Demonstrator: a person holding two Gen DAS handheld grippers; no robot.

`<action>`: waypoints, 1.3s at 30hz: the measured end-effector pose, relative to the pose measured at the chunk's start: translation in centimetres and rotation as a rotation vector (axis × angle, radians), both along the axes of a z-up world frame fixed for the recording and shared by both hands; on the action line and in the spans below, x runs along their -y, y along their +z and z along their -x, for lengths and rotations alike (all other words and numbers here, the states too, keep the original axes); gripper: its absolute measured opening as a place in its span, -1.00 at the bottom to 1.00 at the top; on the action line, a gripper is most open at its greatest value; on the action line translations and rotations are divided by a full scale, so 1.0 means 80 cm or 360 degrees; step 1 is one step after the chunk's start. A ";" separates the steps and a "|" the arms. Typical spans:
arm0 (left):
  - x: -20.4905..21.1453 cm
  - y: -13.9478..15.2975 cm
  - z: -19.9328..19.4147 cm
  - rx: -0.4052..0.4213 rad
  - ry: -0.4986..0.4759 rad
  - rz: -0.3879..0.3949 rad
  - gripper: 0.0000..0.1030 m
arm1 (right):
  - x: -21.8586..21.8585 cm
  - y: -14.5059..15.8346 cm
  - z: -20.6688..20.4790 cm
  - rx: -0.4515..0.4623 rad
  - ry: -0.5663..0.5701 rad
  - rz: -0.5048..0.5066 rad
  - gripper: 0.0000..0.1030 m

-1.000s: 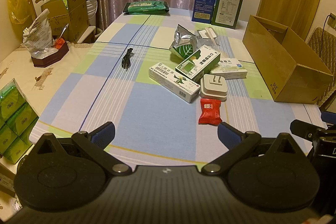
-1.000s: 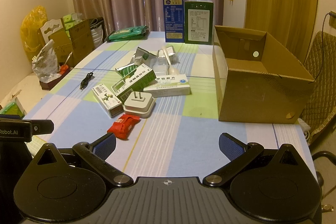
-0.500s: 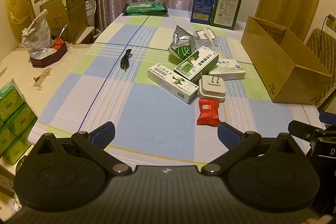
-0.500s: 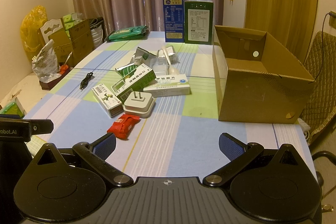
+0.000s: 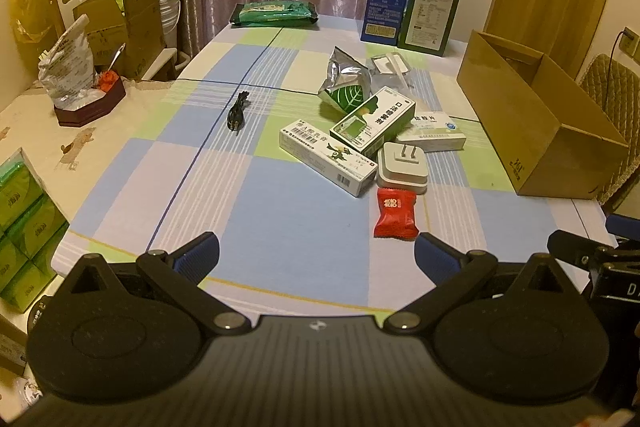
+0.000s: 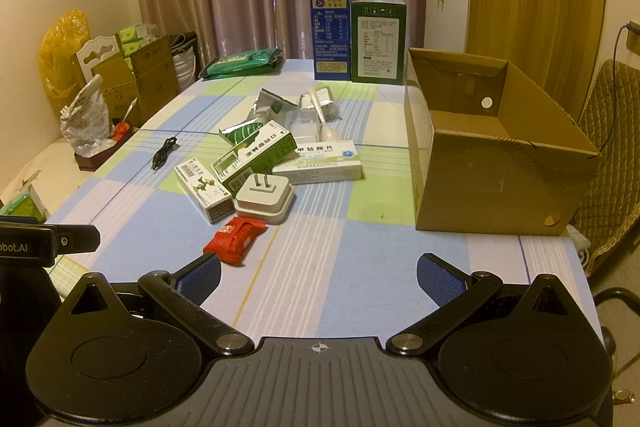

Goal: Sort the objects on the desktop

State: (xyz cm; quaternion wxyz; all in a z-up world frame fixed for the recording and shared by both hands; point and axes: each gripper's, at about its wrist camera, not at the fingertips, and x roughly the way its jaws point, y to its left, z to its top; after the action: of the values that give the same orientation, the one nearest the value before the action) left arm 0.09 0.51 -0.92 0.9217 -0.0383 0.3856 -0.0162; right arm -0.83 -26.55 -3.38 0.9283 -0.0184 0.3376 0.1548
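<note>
A pile lies mid-table: a red snack packet, a white plug adapter, a green medicine box, a long white box, a white-blue box, a foil leaf pouch and a black cable. An open cardboard box stands to the right. My left gripper and right gripper are open and empty, above the near table edge.
Two tall cartons, blue and green, stand at the back. A green wipes pack lies at the far edge. Cardboard boxes and bags stand left of the table; a chair is on the right.
The left gripper has tilted slightly, so the table's objects sit a little lower and left in its view. The right gripper has not moved. Both stay open.
</note>
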 end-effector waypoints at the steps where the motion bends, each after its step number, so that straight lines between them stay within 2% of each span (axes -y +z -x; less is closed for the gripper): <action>1: -0.002 0.000 0.000 -0.0004 0.0004 -0.0002 0.98 | 0.000 0.000 0.000 -0.0001 -0.0001 -0.0001 0.97; 9: -0.035 0.014 -0.011 0.0070 0.0021 0.0047 0.98 | -0.003 0.008 -0.004 -0.0042 0.0035 -0.0050 0.97; 12: -0.050 0.023 -0.022 0.0093 0.0009 0.0025 0.98 | -0.020 0.013 -0.008 -0.0035 0.0062 0.0017 0.97; 17: -0.070 0.030 -0.041 0.0128 -0.0030 -0.0036 0.98 | -0.043 0.018 -0.018 -0.0003 0.0038 -0.0012 0.97; 21: -0.088 0.030 -0.056 0.0169 -0.0023 -0.0061 0.98 | -0.058 0.008 -0.035 -0.0060 0.0051 -0.0062 0.97; 25: -0.109 0.028 -0.078 0.0180 0.0000 -0.0050 0.98 | -0.077 -0.012 -0.046 -0.0077 0.0056 -0.0021 0.97; 30: -0.116 0.016 -0.108 0.0156 -0.0079 -0.0152 0.98 | -0.092 -0.038 -0.059 -0.0115 0.0034 -0.0019 0.96; 31: -0.115 0.012 -0.117 0.0133 -0.0094 -0.0164 0.98 | -0.095 -0.042 -0.062 -0.0120 0.0034 -0.0019 0.88; 32: -0.115 0.009 -0.123 0.0110 -0.0107 -0.0168 0.98 | -0.098 -0.046 -0.064 -0.0120 0.0035 -0.0019 0.69; 34: -0.111 0.000 -0.136 0.0067 -0.0142 -0.0173 0.98 | -0.105 -0.057 -0.071 -0.0145 0.0042 -0.0019 0.57; 39: -0.100 -0.021 -0.156 0.0006 -0.0202 -0.0171 0.98 | -0.126 -0.079 -0.087 -0.0187 0.0058 0.0004 0.48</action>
State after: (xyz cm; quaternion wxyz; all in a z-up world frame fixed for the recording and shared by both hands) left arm 12.60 8.50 -2.59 0.9203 0.0358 0.3859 -0.0540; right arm 6.12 -16.48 -9.73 0.9039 -0.0166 0.3912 0.1720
